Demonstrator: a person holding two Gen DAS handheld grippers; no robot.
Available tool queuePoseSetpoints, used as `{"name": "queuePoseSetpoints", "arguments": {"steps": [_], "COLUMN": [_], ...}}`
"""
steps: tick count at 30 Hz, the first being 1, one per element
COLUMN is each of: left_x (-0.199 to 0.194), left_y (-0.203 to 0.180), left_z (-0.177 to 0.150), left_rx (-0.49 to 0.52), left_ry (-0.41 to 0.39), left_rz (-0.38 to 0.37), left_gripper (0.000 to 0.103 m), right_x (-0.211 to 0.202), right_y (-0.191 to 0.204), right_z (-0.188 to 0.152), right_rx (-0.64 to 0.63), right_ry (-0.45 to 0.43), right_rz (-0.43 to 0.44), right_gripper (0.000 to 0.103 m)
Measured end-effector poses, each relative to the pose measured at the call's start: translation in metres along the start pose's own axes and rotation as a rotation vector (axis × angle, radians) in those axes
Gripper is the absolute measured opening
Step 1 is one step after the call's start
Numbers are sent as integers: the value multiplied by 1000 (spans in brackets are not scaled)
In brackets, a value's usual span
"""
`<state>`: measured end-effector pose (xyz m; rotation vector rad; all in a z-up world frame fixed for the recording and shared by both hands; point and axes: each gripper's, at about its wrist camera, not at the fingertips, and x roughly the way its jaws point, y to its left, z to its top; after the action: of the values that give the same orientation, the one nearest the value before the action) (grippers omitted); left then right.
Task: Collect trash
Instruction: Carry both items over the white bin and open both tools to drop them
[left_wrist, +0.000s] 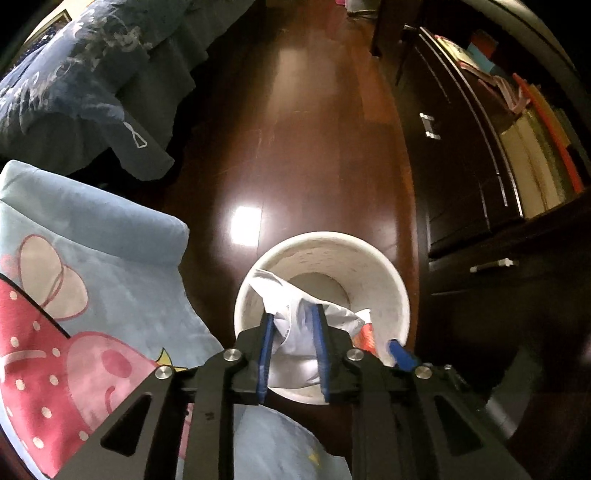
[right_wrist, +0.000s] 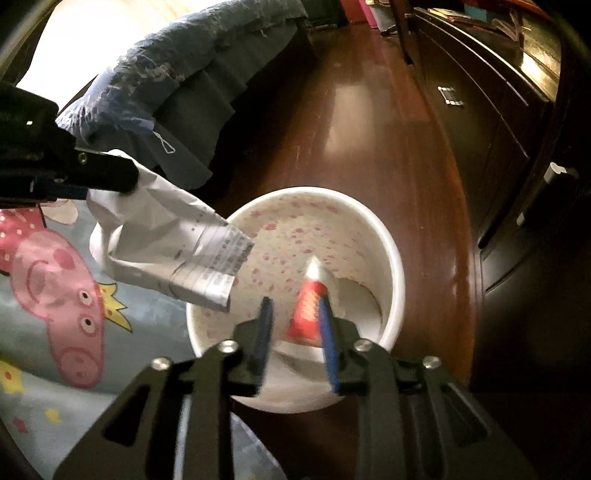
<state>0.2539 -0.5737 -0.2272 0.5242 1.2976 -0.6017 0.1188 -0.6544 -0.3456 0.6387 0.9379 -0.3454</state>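
Trash: crumpled paper (left_wrist: 295, 332) and red wrapper (right_wrist: 306, 314) — both over the white bin (left_wrist: 399, 295) on the floor.
Left hand-held gripper (left_wrist: 293, 352): narrowly parted, pads on the paper.
Right hand-held gripper (right_wrist: 295, 332): half open — wrapper against one finger, grip uncertain.

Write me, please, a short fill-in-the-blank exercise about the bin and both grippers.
1. The left gripper holds crumpled ___ above the bin.
2. The bin's colour is ___.
3. The tube between the right gripper's fingers is mostly ___.
Missing words: paper; white; red.
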Motion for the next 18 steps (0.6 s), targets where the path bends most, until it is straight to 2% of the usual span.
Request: {"name": "queuePoseSetpoints", "arguments": {"steps": [1,3,4,5,6,8,9,10,13,18], "left_x": [2,3,2,0,-2,-11,-15,-17,-27,-37], "left_y": [0,4,6,8,10,12,12,12,14,17], "left_z": [2,3,3,3,3,4,6,7,8,6], "left_rx": [-7,-18,-23,-30,-40,-53,-53,-54,-61,-63], "left_ry": [0,-6,-9,-15,-33,-94,-111,-121,-155,-168], "left_rz": [5,11,9,3,4,15,21,24,20,48], "left_gripper": [28,31,41,62,72,87,92,97,97,98], "right_x": [0,0,0,-1,-1,-2,-2,-3,-6,-21], "right_y": [0,1,2,2,3,4,4,4,5,16], "right_z": [-1,-2,-2,-3,-4,-5,-5,-6,-6,0], "right_rx": [-6,-20,-24,-28,-35,-42,-42,-42,-42,-67], "right_ry": [-8,-16,-18,-20,-24,-30,-34,-38,-49,-72], "right_rz": [-1,6,9,8,7,10,10,9,4,-18], "right_gripper": [57,60,64,71,74,87,91,99,100,100]}}
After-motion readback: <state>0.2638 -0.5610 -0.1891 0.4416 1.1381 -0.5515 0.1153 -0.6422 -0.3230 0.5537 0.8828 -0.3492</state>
